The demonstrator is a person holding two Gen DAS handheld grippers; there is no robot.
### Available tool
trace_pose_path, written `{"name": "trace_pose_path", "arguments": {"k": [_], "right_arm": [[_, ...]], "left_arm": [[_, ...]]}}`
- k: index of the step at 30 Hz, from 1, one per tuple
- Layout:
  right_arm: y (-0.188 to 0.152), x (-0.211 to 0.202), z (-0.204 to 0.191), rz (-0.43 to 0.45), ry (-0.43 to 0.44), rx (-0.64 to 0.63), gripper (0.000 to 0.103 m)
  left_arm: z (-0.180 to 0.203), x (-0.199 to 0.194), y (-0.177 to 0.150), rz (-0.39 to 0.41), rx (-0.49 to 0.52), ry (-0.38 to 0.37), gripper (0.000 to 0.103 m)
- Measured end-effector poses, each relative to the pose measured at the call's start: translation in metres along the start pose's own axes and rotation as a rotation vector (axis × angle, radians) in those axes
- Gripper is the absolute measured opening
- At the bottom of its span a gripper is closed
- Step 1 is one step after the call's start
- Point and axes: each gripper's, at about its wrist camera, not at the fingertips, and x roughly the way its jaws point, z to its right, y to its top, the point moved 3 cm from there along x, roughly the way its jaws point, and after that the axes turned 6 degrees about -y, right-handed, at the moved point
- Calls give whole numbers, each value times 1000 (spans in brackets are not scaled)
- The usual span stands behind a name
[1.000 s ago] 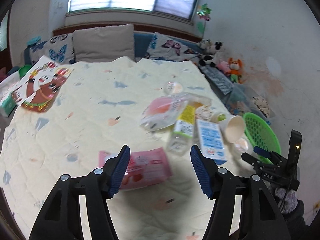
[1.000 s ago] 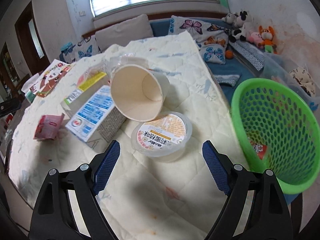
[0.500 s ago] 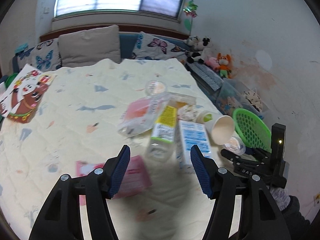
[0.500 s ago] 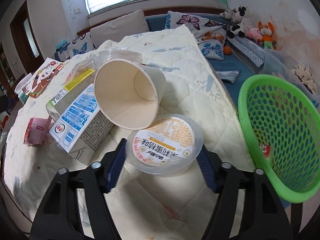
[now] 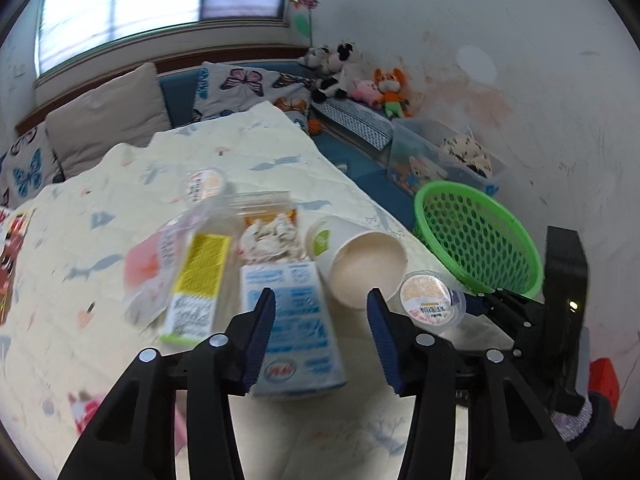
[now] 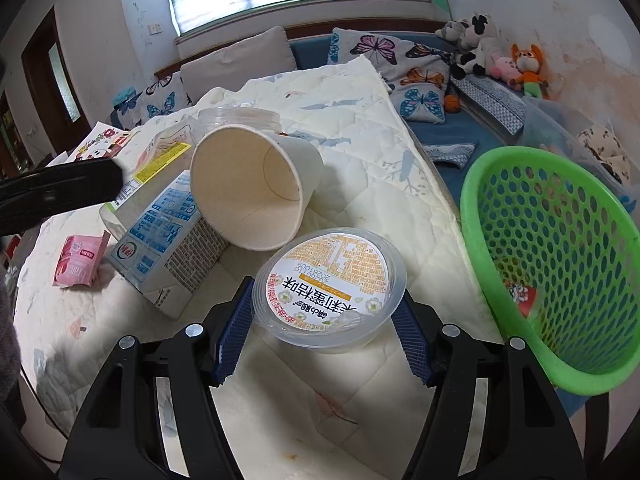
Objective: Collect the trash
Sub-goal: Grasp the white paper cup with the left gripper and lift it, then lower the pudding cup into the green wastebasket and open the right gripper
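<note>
In the right wrist view, the right claw (image 6: pixel 322 332) sits at the bottom centre of the frame, its blue pads pressed on both sides of a clear plastic tub (image 6: pixel 331 286) with an orange-and-white printed lid; the tub is gripped, tilted slightly toward the camera, just above the quilted worktop (image 6: pixel 360 148). Right behind the tub a paper cup (image 6: pixel 250 188) lies on its side, mouth toward the lens, leaning against a blue-and-white milk carton (image 6: pixel 164 240) left of centre. A small pink carton (image 6: pixel 78 266) lies apart at the left edge. At the right edge stands the green basket (image 6: pixel 536 344), with one red-and-white wrapper inside (its print is too small to read).

In the left wrist view, the left claw (image 5: pixel 320 338) is at the bottom centre, over the milk carton's near end. Its jaws have just been closing; they stand partly apart, the carton lying below and between them, and the pads do not press on it. Beyond lie a yellow-labelled box (image 5: pixel 198 284), a clear jar with crumpled tissue (image 5: pixel 270 232), and a small lidded cup (image 5: pixel 204 186) further up. The right claw holding the tub shows at the lower right, with the green basket behind it.

Cushions and soft toys (image 5: pixel 376 90) line the far wall.
</note>
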Motion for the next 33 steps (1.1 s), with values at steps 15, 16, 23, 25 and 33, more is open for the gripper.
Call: {"name": "trace_pose_path", "arguments": {"k": [15, 16, 23, 25, 33], "right_arm": [[2, 0, 1, 1, -4, 0, 66], [2, 0, 1, 1, -5, 0, 66], [2, -3, 3, 6, -10, 0, 66], [3, -7, 4, 14, -11, -2, 66], [2, -31, 10, 57, -32, -1, 66]], "left_arm": [[4, 52, 20, -57, 51, 20, 30], [4, 55, 21, -60, 52, 21, 28], [9, 66, 26, -54, 75, 45, 8], [8, 65, 27, -49, 67, 45, 3], [13, 43, 31, 3, 37, 38, 3]]}}
